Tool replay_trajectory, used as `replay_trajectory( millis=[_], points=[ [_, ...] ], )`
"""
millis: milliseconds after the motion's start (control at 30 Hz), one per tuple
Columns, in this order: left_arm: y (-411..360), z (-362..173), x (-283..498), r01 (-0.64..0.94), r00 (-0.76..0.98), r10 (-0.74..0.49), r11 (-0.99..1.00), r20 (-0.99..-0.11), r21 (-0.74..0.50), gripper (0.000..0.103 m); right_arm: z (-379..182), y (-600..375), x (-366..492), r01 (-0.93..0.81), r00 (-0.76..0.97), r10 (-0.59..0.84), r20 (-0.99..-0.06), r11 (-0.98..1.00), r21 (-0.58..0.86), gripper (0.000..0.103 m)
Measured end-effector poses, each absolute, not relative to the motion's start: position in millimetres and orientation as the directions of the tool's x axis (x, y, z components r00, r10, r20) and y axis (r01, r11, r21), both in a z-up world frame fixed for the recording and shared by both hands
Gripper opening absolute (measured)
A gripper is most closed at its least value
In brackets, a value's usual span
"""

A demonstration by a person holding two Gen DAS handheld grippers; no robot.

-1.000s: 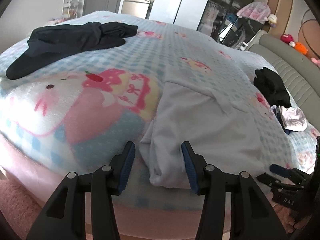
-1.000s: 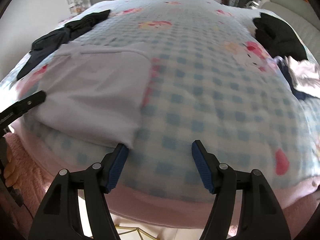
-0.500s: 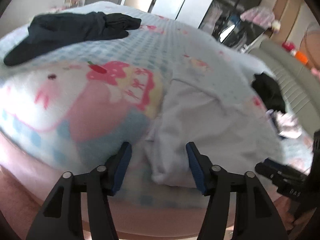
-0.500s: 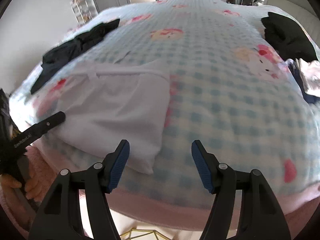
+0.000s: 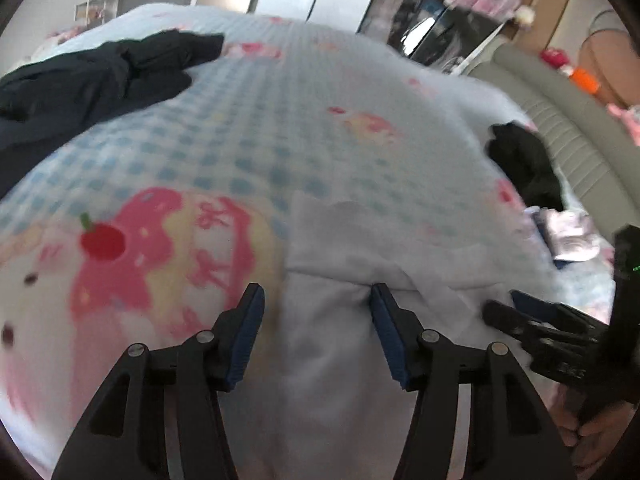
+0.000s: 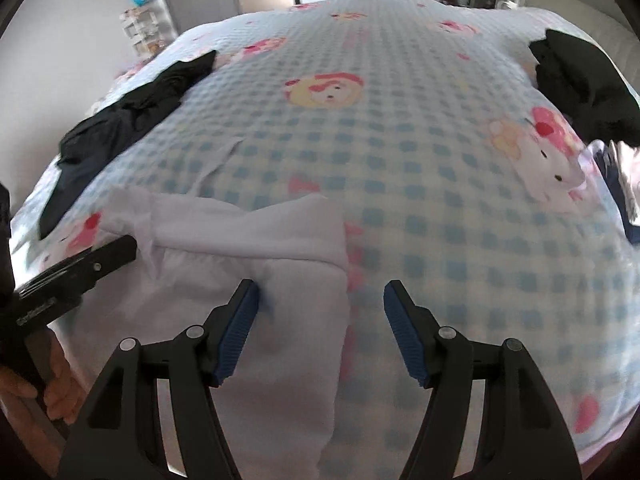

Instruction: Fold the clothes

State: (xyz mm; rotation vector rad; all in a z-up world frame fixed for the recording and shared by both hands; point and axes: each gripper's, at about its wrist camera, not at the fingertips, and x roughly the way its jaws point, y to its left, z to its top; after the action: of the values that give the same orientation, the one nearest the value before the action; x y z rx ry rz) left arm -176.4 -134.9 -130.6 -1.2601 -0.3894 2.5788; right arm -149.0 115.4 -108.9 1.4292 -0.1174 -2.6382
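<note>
Motion blur softens the whole left wrist view, so the printed bedspread (image 5: 280, 128) and the folds of the white garment (image 5: 332, 344) lose detail. The garment's near end runs under the bottom edge in both views. The black garment (image 5: 92, 80) is cut by the left edge. The small patterned item (image 6: 624, 184) at right is clipped, its kind unclear.

The white garment (image 6: 256, 280) is smooth matt cloth. The bedspread (image 6: 400, 140) is soft, slightly textured fabric. The gripper fingers (image 6: 234, 332) are matt black plastic with ribbed blue pads.
</note>
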Motion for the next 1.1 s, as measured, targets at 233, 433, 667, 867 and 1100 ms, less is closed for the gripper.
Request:
replay_trajectory(
  millis=[233, 433, 667, 867, 1100],
  points=[
    [-184.7, -127.2, -163.7, -0.095, -0.632, 0.478, -0.829, -0.611, -0.55, 0.058, -109.3, 125.8, -152.2, 0.04, -0.576, -0.116, -0.809, -0.993, 0.114, 0.073],
    [-164.9, -129.7, -156.5, -0.098, -0.635, 0.411, -0.882, -0.654, -0.46, 0.058, -94.2, 103.3, -143.9, 0.121, -0.591, -0.192, -0.783, -0.981, 0.15, 0.073],
    [-181.6, -126.3, -144.5, -0.028, -0.678, 0.349, -0.892, -0.647, -0.452, 0.058, -95.1, 109.7, -126.1, 0.05, -0.587, -0.096, -0.804, -0.995, 0.082, 0.067],
    [-149.6, -120.9, -131.3, -0.116, -0.662, 0.422, -0.874, -0.619, -0.472, 0.058, -92.0, 103.4, -114.1, 0.102, -0.589, -0.125, -0.798, -0.992, 0.08, 0.067],
    [-147.6, -138.3, -124.4, -0.058, -0.631, 0.33, -0.922, -0.702, -0.382, 0.053, -103.8, 88.8, -105.3, 0.149, -0.557, -0.107, -0.823, -0.988, 0.028, 0.066]
  ],
)
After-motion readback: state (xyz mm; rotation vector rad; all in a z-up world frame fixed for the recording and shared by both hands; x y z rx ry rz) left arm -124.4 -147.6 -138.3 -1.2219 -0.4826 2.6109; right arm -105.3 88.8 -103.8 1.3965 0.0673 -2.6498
